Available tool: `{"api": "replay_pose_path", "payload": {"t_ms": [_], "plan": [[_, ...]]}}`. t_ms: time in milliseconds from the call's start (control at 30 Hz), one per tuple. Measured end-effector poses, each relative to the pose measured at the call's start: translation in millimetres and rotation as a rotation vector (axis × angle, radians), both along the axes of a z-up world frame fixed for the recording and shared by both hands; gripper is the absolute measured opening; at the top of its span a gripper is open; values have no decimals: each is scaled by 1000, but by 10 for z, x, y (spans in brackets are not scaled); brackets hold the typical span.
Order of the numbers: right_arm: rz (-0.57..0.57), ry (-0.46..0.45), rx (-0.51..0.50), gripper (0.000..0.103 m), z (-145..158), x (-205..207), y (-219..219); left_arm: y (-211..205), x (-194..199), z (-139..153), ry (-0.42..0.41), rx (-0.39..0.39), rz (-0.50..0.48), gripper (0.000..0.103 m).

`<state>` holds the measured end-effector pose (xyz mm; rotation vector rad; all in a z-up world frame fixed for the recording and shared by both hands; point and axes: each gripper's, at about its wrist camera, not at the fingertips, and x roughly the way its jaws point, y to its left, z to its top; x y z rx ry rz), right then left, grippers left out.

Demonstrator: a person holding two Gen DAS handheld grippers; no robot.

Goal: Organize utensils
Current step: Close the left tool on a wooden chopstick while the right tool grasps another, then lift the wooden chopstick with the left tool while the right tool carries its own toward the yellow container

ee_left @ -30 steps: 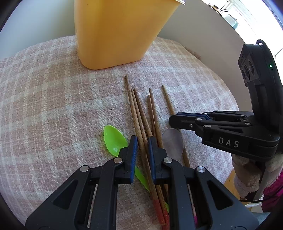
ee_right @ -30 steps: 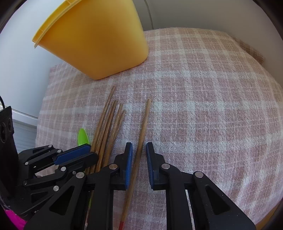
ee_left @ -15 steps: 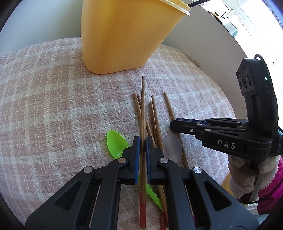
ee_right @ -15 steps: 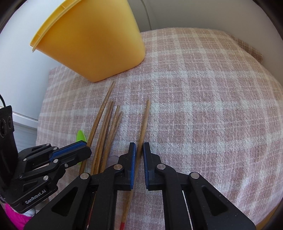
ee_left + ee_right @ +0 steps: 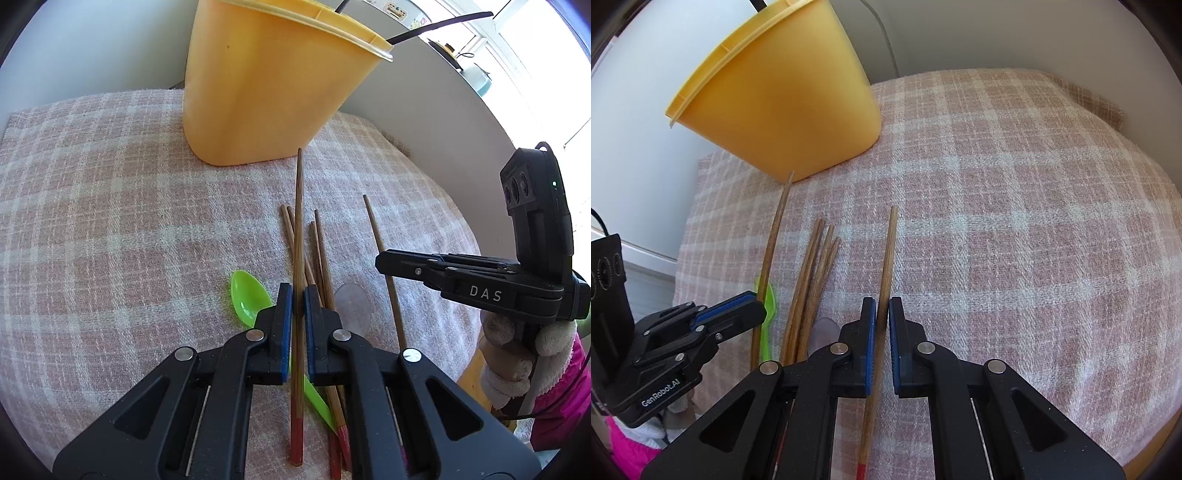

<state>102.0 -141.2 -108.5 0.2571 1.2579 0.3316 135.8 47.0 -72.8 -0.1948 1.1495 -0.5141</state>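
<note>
My left gripper (image 5: 298,295) is shut on a wooden chopstick (image 5: 298,229) with a red end, lifted off the cloth and pointing at the yellow container (image 5: 266,85). My right gripper (image 5: 882,306) is shut on another red-ended chopstick (image 5: 888,254), also raised. Several more chopsticks (image 5: 317,251) lie on the checked cloth, with a green plastic spoon (image 5: 245,295) and a clear spoon (image 5: 352,306) among them. In the right wrist view the left gripper (image 5: 759,308) shows at the lower left with its chopstick (image 5: 774,236) reaching toward the container (image 5: 783,107).
A pink and white checked cloth (image 5: 1015,221) covers the table. A pale wall stands behind the container. Black utensil handles (image 5: 439,26) stick out of the container's top. A gloved hand (image 5: 513,354) holds the right gripper body near the table's right edge.
Both grippers closed on a chopstick each and lifted them slightly off the cloth. The left one's chopstick now points up toward the container.
</note>
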Motion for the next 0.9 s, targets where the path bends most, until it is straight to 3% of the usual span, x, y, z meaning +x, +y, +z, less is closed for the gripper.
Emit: {"api": "replay_pose_path", "payload": {"t_ms": [500, 900], "plan": [[29, -275, -37, 4, 748, -391, -233, 315, -393, 636, -172, -47, 32, 4], [52, -467, -80, 4, 1118, -666, -115, 191, -498, 1003, -285, -42, 28, 4]]}}
